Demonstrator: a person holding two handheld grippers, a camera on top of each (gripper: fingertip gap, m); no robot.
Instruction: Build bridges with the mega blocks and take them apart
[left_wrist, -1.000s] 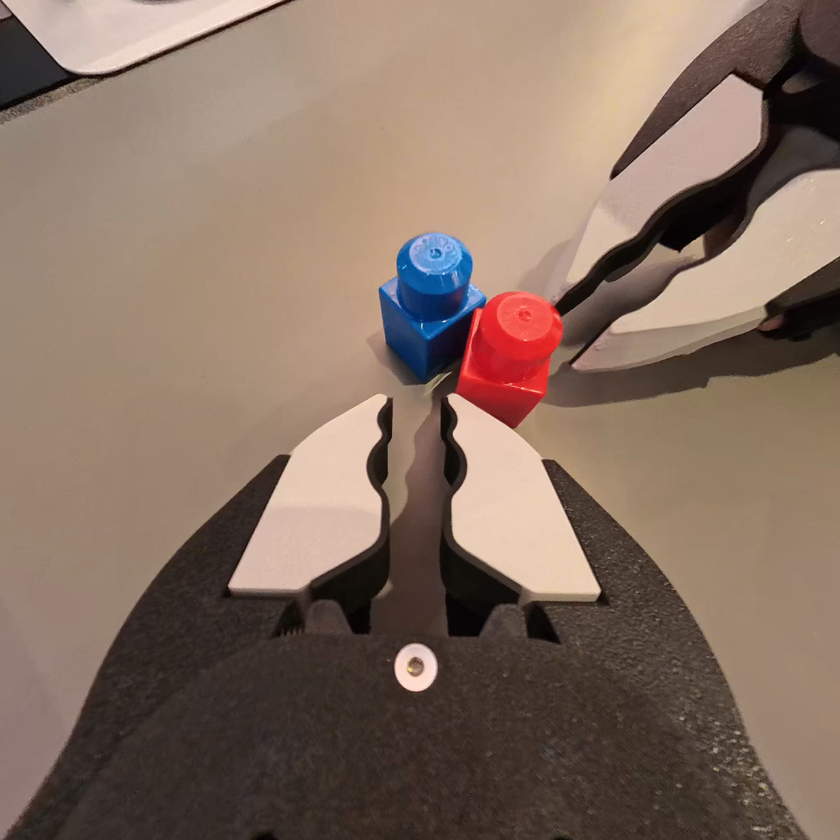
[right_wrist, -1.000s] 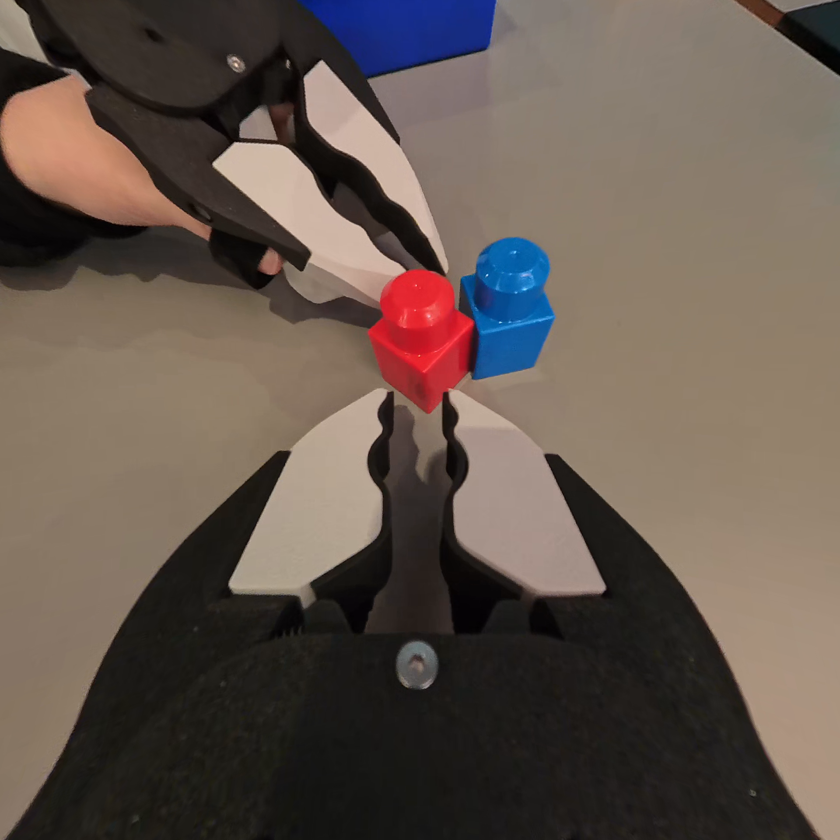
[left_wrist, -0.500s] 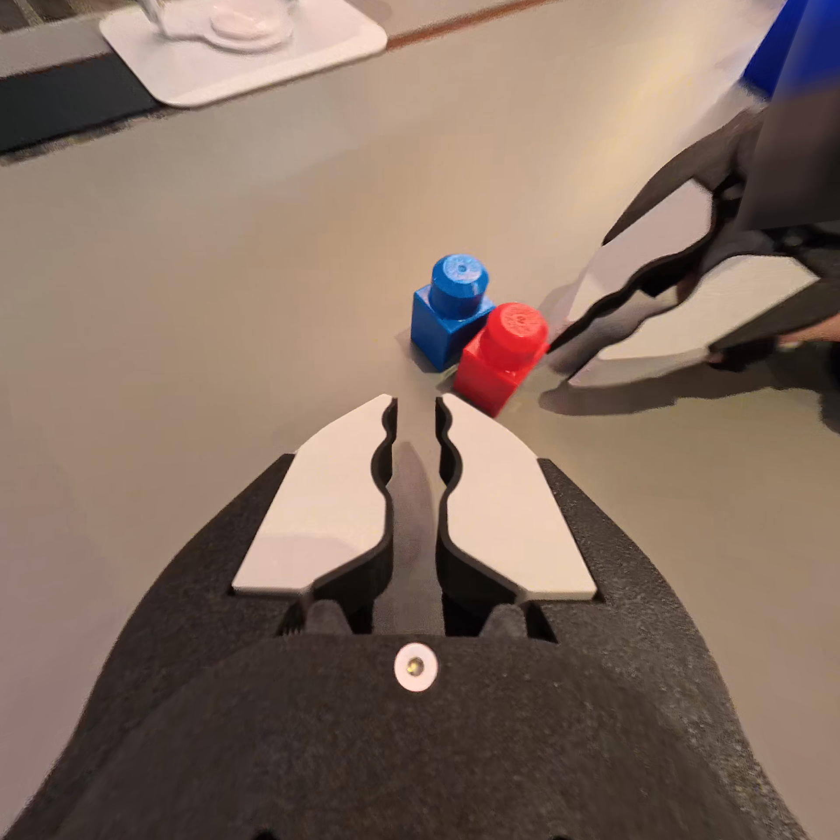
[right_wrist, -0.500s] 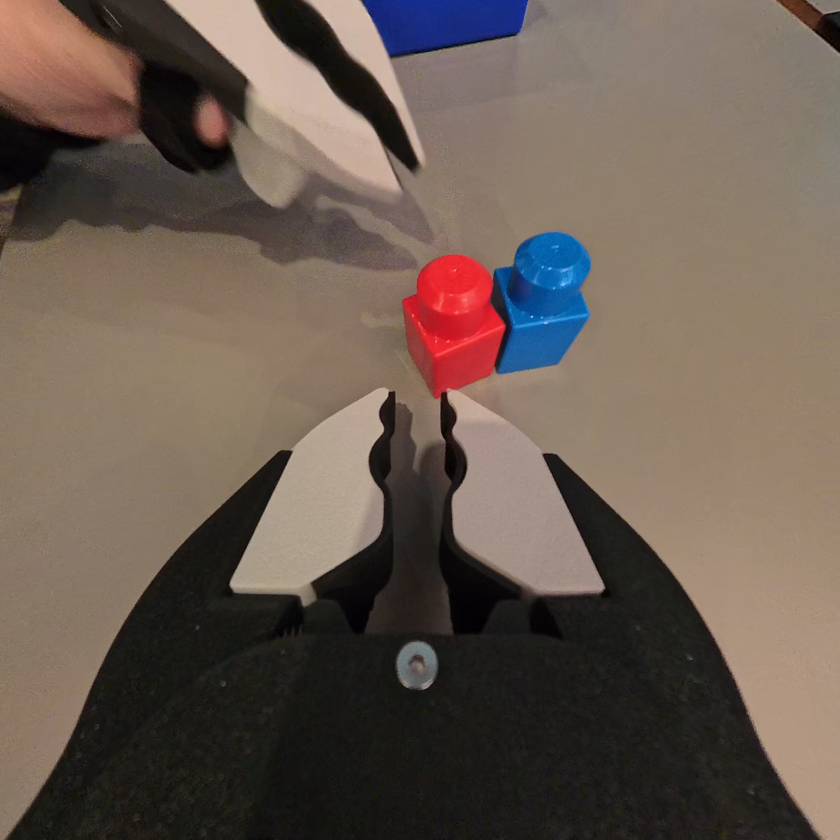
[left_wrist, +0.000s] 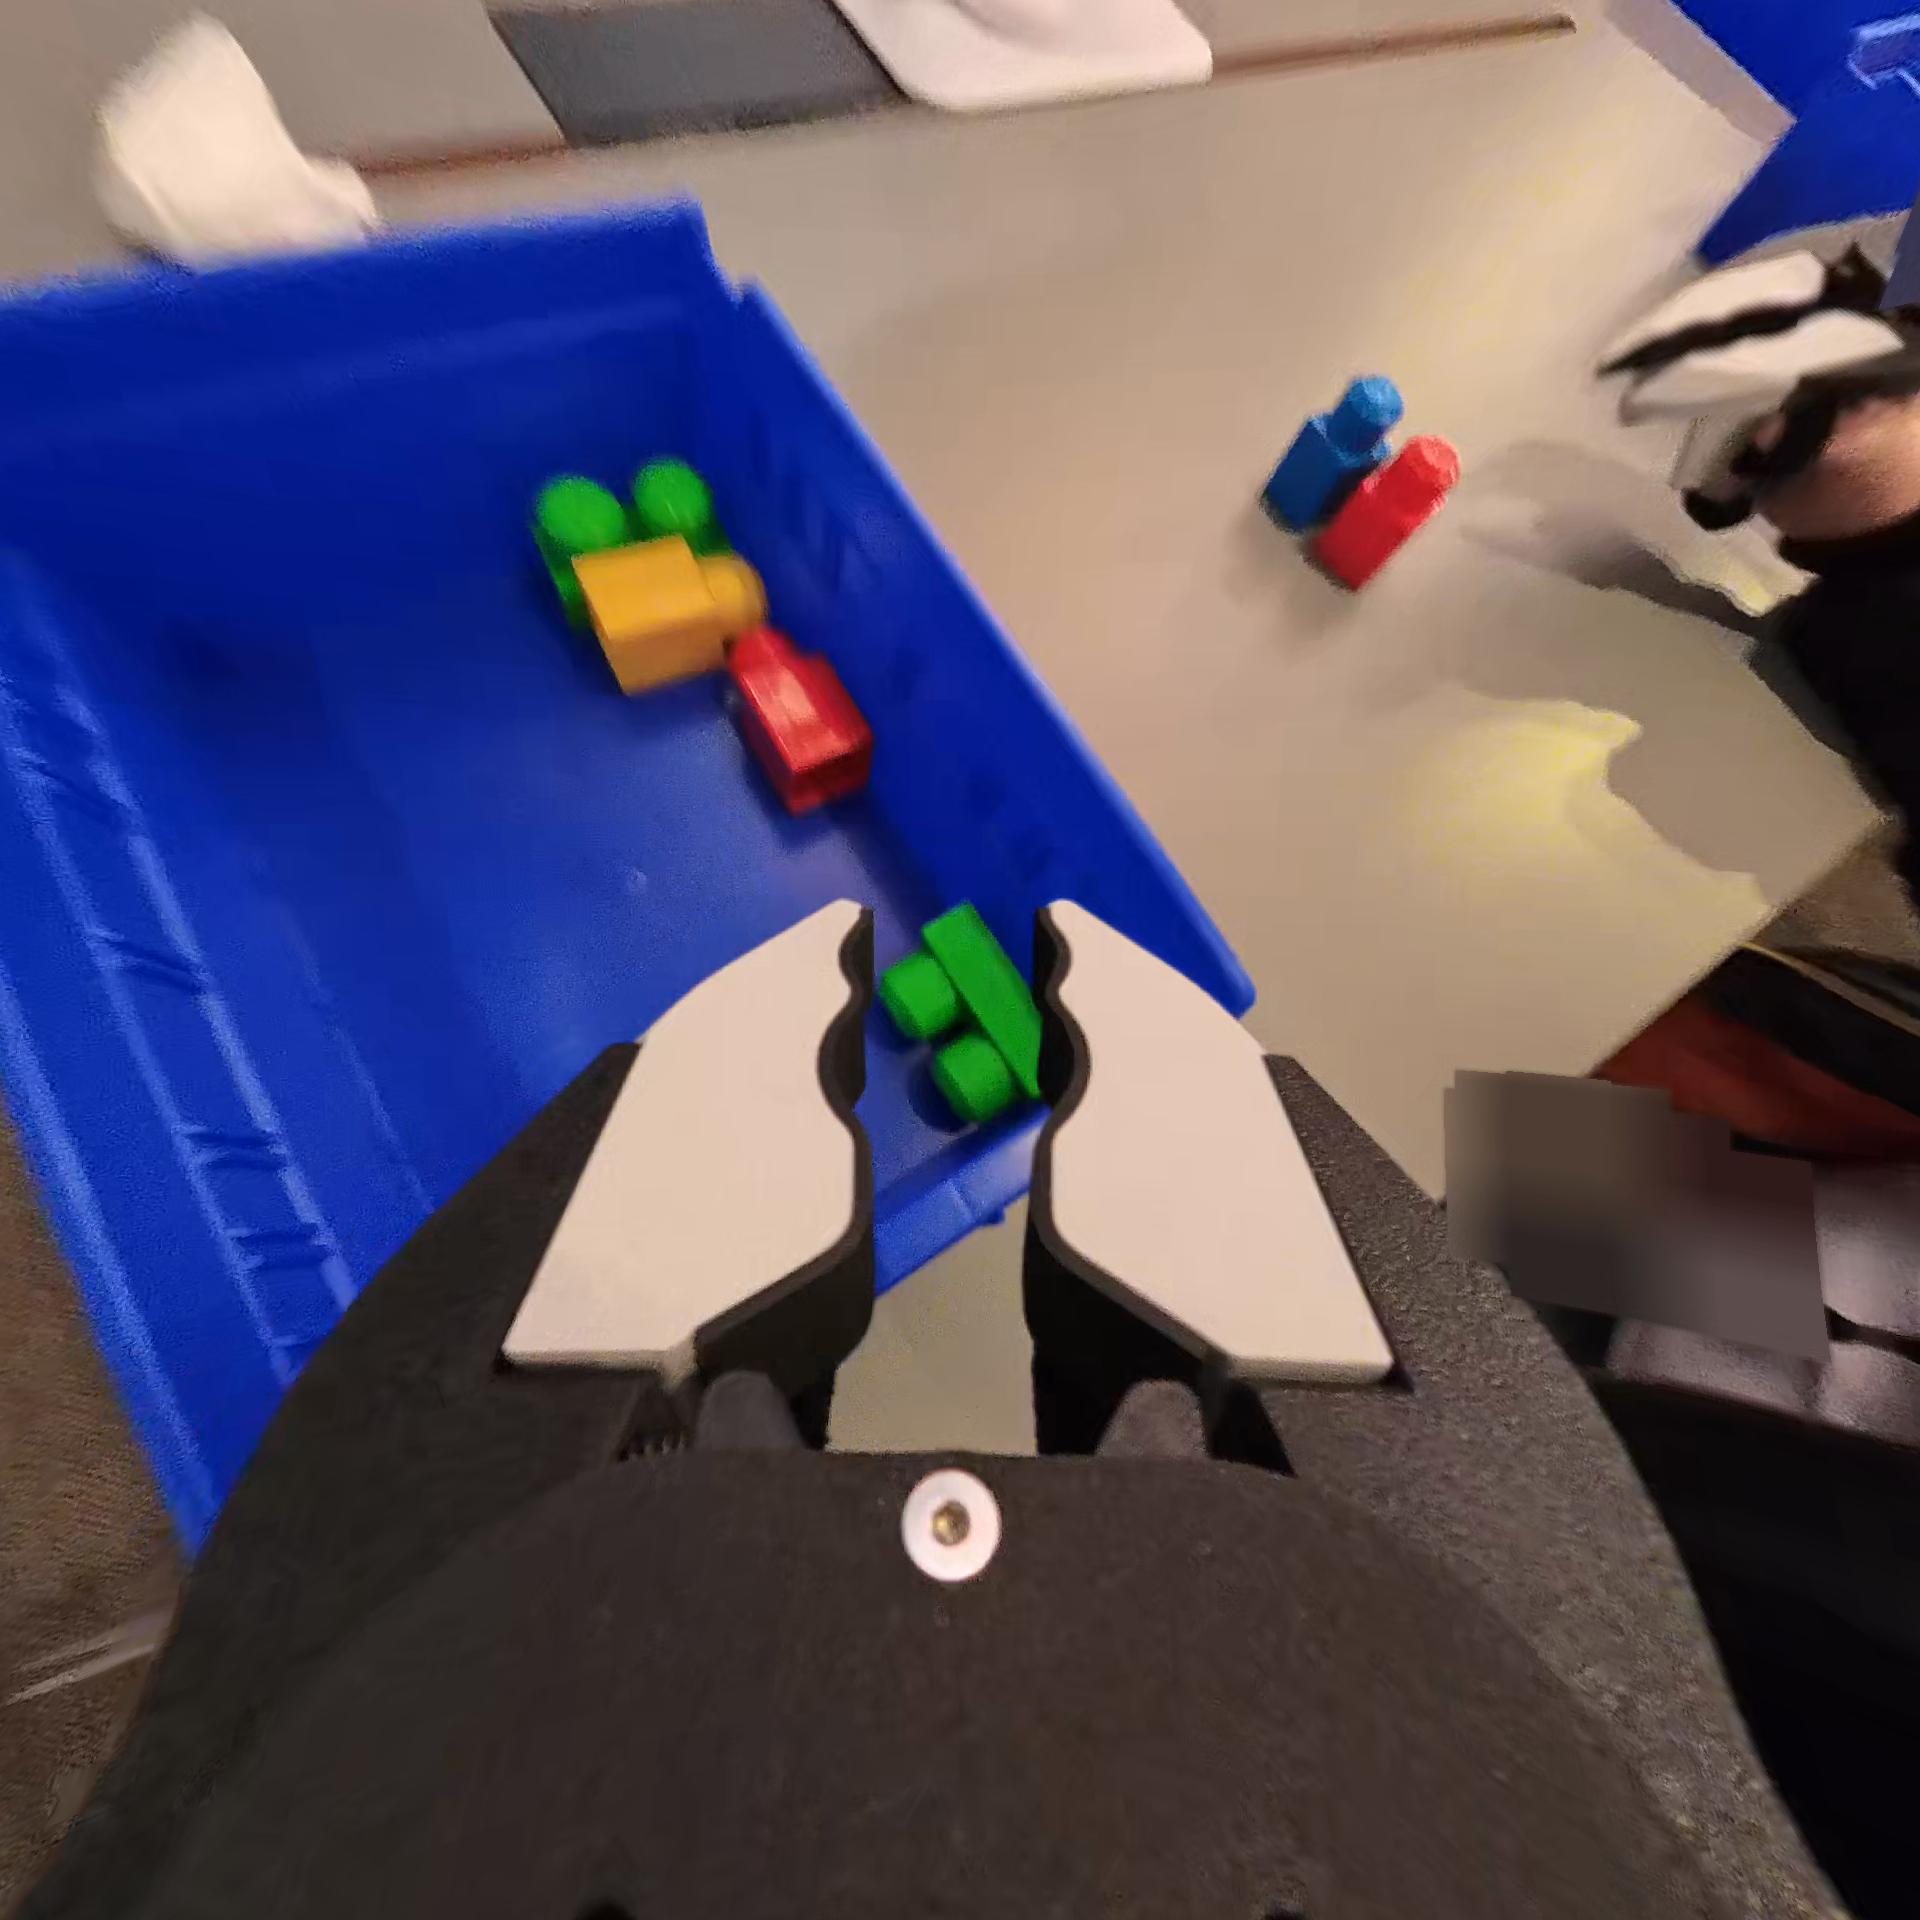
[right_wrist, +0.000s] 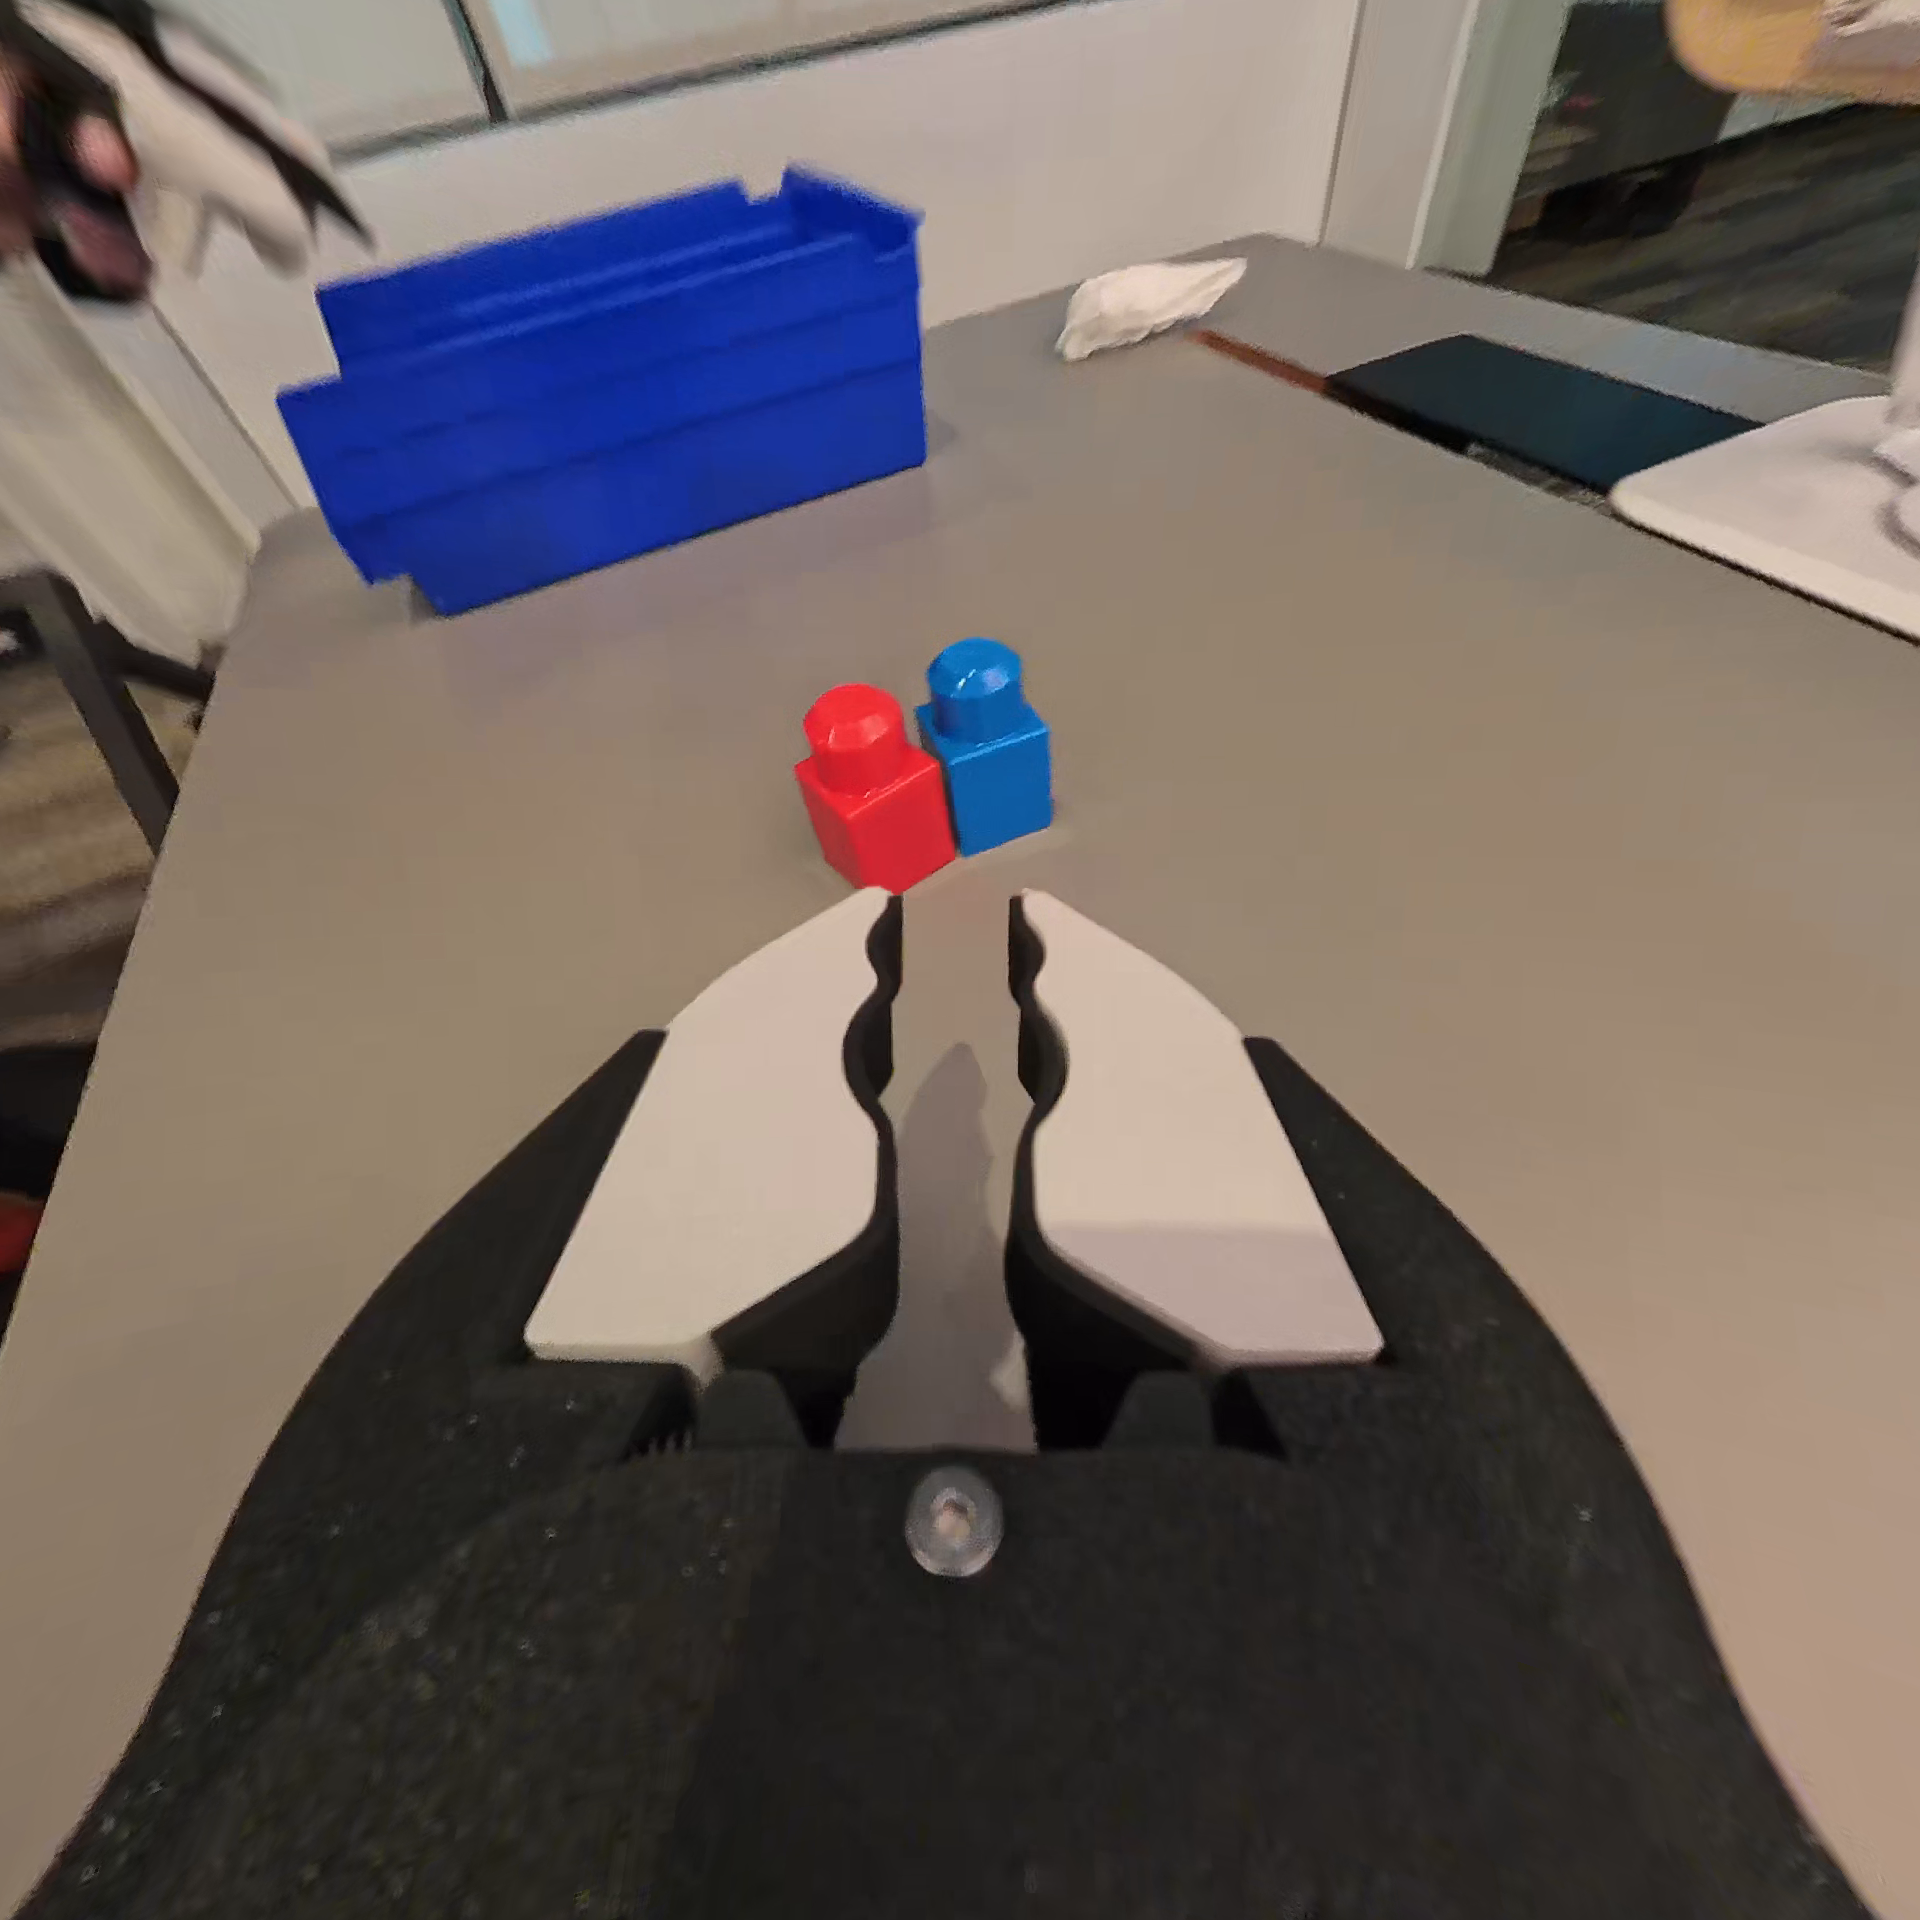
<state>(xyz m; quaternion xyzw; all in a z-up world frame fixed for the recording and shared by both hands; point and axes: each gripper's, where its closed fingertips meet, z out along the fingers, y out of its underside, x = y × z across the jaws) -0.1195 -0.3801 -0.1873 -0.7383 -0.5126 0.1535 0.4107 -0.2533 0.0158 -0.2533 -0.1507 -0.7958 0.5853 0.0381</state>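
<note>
- The left gripper (left_wrist: 951, 997) hangs over the blue bin (left_wrist: 312, 727) with its jaws apart and nothing between them; a green two-stud block (left_wrist: 971, 1023) lies on its side on the bin floor, showing in the gap at the middle of the left wrist view
- Higher in that view, still in the bin, sit a yellow block (left_wrist: 655, 618), a second green block (left_wrist: 613, 514) behind it and a red block (left_wrist: 805, 722) tipped over
- The right gripper (right_wrist: 956, 914) has its jaws parted and empty too, low over the grey table (right_wrist: 1455, 935)
- Just ahead of its tips, at the centre of the right wrist view, a red one-stud block (right_wrist: 873, 795) and a blue one-stud block (right_wrist: 987, 753) stand upright, touching side by side
- The blocks look like light, stiff, hollow plastic with smooth faces, so likely to slip or skate if pinched on a corner
- Best hold, I judge, is square across two flat opposite sides of the body, below the stud
- The green piece lies close to the bin wall, which may crowd one finger
</note>
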